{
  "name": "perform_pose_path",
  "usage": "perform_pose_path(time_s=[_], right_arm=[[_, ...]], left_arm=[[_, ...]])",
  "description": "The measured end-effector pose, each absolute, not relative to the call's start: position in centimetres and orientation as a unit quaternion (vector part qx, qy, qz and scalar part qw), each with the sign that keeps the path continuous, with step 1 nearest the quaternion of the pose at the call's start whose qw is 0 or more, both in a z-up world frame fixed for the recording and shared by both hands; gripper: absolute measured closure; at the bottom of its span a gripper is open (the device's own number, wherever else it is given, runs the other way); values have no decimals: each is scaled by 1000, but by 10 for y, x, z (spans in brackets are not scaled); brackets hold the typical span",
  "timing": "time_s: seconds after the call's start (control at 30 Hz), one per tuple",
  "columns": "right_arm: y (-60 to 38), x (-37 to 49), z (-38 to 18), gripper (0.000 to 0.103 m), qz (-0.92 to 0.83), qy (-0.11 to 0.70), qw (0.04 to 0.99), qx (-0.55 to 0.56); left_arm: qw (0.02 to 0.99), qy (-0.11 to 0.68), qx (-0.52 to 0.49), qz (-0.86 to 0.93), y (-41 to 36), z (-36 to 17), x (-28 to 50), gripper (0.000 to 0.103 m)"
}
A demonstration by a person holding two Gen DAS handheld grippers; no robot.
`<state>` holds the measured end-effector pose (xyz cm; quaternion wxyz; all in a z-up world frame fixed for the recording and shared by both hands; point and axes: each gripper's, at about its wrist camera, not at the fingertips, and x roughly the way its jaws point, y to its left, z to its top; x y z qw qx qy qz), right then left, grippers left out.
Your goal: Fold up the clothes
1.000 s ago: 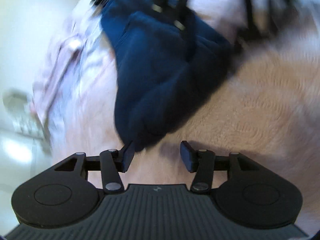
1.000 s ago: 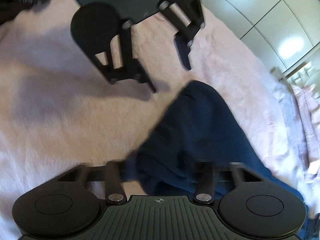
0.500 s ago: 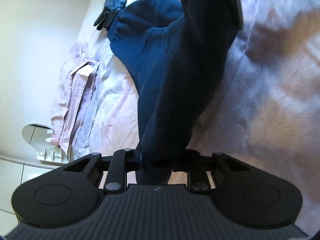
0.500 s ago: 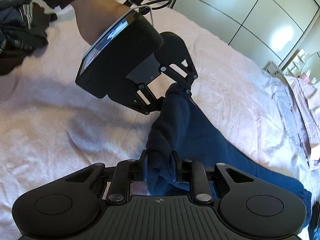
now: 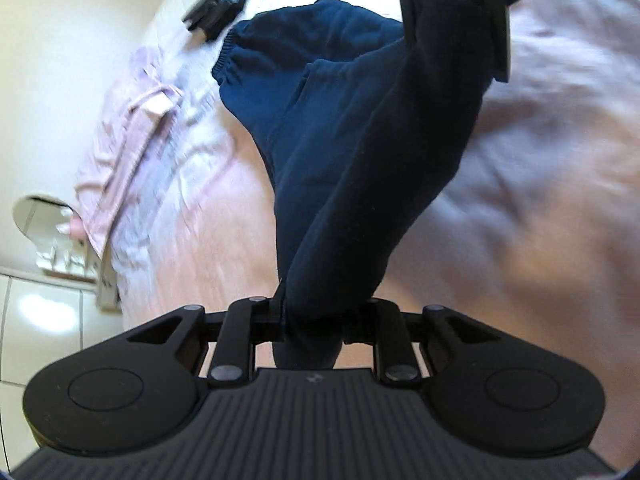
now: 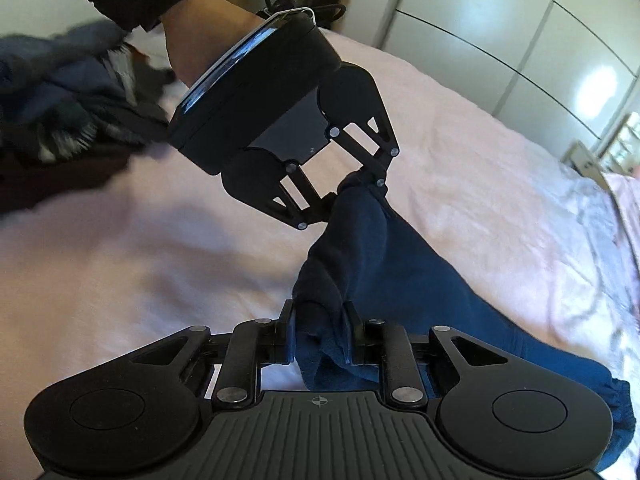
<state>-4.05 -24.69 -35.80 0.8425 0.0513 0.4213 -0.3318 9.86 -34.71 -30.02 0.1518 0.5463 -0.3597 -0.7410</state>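
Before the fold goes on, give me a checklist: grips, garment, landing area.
1. Left hand-held gripper shut on the navy garment: ok.
2. Right hand-held gripper shut on the same garment: ok.
3. The two grips sit on separate points of the cloth: ok.
4. Garment fully off the pink bedspread: not ok, its elastic end still lies on it.
5. Cloth hangs flat between the grips: not ok, bunched and twisted.
6. Dark clothes pile stays away from the landing area: ok.
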Motion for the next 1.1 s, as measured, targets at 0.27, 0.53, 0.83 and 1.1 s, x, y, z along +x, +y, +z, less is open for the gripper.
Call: perform_pose_path(time_s=[0.27, 0.53, 0.83, 1.1], right_arm=[[-227, -27, -305, 82, -285, 346, 881, 148], [-302, -158, -248, 82, -349, 253, 869, 242], [-429, -364, -285, 82, -418, 188, 808, 371], [-524, -485, -411, 82, -419, 125, 705, 558]], left_arm=[[156, -276, 609, -727, -318, -225, 128, 83], [203, -232, 596, -741, -389, -162, 16, 74], [266, -211, 547, -765, -497, -180, -147, 56], [268, -114, 569, -769, -544, -257, -205, 57]])
